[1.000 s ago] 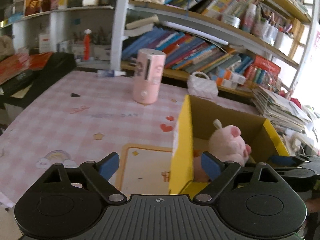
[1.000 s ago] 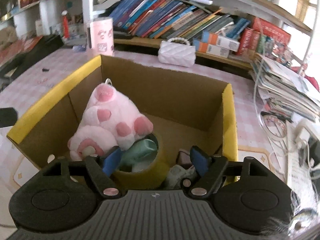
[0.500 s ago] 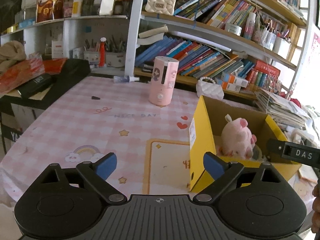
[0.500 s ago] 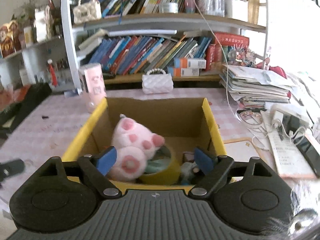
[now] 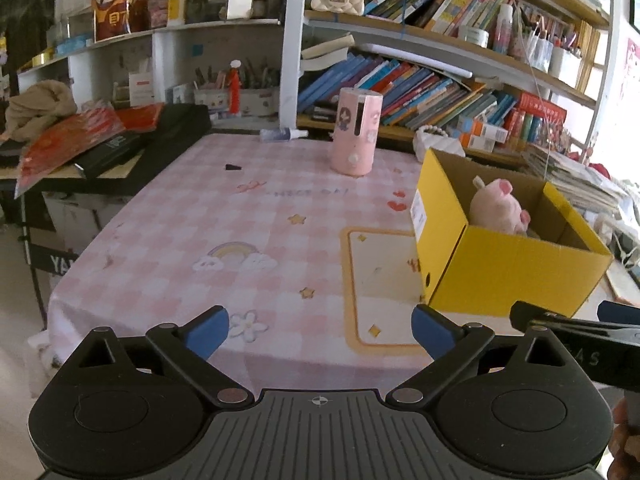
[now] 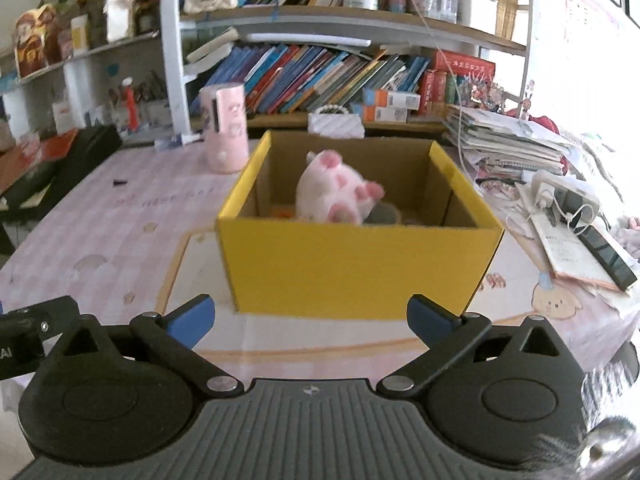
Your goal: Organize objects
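Both grippers retreated (empty); yellow box (image 6: 352,268) ahead.

Before you the table (image 5: 248,216) carries a box (image 6: 352,264) toward its right side, and a plush toy (image 6: 332,196) sits in that box. Left of the box and farther back stands a cylinder (image 5: 356,136), with a small handbag (image 6: 336,124) just behind the box. Behind the table run bookshelves (image 5: 420,84). Right of the box lie stacked papers (image 6: 504,144).
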A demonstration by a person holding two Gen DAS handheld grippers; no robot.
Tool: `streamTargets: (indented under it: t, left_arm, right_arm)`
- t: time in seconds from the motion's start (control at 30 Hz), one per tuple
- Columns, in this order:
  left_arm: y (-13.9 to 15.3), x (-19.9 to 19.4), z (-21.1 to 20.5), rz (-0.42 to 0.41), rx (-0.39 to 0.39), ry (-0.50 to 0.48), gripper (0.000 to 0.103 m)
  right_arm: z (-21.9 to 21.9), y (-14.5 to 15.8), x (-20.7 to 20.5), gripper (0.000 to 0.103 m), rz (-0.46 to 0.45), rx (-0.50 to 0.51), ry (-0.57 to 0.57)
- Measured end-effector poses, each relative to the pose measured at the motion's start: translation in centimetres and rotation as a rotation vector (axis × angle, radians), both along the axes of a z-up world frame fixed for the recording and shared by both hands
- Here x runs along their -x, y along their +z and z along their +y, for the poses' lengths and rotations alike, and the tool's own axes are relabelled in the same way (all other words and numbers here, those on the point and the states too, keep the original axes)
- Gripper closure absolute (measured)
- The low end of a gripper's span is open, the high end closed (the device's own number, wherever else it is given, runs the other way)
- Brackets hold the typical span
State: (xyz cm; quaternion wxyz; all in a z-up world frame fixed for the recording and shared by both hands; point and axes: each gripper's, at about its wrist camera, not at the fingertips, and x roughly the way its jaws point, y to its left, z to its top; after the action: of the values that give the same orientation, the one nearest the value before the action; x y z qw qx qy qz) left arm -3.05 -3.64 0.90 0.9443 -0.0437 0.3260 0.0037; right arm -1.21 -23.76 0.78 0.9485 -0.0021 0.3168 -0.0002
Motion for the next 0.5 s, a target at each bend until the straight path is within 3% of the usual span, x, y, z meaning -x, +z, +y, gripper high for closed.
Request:
streamTargets:
  t: [0.27,0.5]
  left_arm:
    - [-0.5,1.7,0.6,0.031,-0.07,0.017,0.004]
    - [-0.7,2.5,1.0,0.043,-0.071,0.033,0.004]
  right_arm:
    - [2.3,-0.1,2.3,0.0,0.004,0.018,0.029]
    - [2.9,-0.2,3.4,0.0,0.017,0.029,0.009]
